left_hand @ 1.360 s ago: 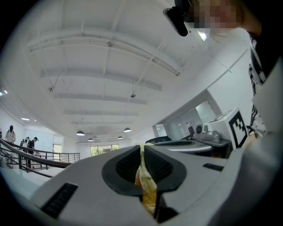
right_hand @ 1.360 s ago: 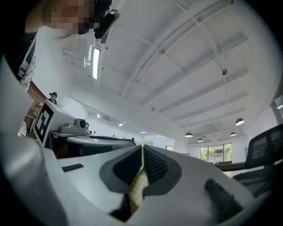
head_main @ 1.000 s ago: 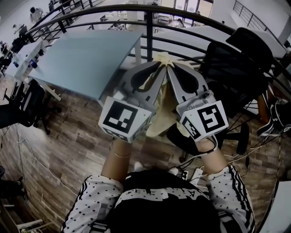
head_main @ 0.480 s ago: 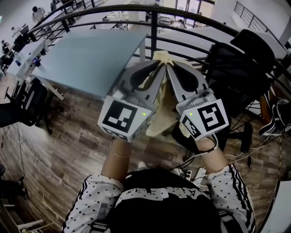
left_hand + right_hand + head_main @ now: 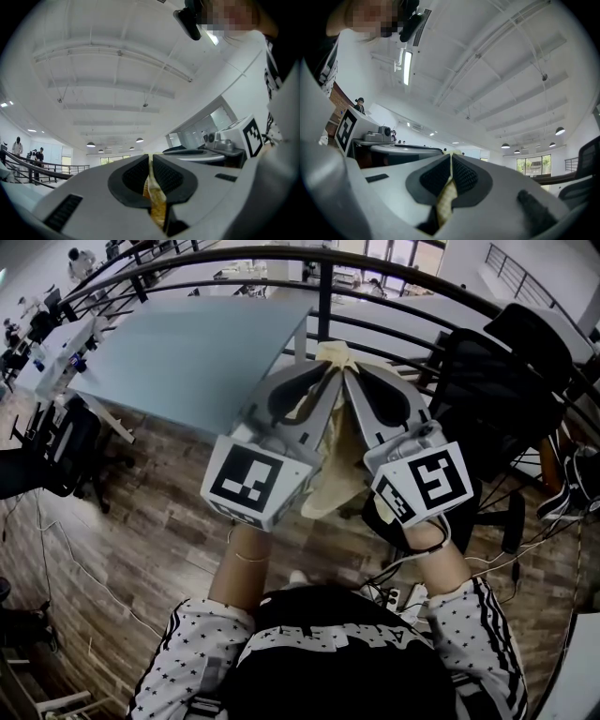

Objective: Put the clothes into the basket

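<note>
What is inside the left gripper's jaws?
A fold of yellowish cloth, pinched by the left gripper. The rest of the cloth cannot be seen in its view: the gripper's body covers it.

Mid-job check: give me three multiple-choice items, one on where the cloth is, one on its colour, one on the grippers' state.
1. Where is the cloth?
A. On the table
B. Held up in the air
C. On the floor

2. What colour is it?
A. Black
B. Blue
C. Pale yellow

3. The left gripper and right gripper are:
A. Both shut on the cloth
B. Both open
C. Only the left shut

Key:
1 B, it hangs from the two gripper tips in the head view.
2 C, yellowish fabric shows in every view.
3 A, each gripper view shows fabric pinched between closed jaws.
</note>
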Tool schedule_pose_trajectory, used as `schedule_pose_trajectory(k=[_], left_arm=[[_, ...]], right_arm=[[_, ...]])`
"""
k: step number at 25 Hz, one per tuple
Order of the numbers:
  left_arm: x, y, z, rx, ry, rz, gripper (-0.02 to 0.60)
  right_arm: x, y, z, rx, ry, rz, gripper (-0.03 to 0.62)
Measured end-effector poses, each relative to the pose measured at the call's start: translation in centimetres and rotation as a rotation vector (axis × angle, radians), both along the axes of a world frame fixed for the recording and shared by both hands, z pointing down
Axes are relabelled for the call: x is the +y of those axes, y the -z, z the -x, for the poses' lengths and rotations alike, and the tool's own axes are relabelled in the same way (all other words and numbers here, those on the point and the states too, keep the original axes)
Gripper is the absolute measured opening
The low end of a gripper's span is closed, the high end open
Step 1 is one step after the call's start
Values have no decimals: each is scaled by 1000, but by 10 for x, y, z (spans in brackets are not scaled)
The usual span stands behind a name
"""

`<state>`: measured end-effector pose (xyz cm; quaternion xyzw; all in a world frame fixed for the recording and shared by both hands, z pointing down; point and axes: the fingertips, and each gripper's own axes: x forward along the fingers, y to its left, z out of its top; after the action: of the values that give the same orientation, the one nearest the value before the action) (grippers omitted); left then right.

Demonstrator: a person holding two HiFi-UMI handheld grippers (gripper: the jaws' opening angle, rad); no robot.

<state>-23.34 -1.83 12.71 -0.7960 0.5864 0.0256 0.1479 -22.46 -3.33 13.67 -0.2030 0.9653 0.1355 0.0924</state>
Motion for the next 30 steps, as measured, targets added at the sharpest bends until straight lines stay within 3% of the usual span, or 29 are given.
schedule_pose_trajectory(k=[30], left_arm=[[11,-8,61,29,13,17,38]], right_arm=[[11,-7,60,22,9,19,31]])
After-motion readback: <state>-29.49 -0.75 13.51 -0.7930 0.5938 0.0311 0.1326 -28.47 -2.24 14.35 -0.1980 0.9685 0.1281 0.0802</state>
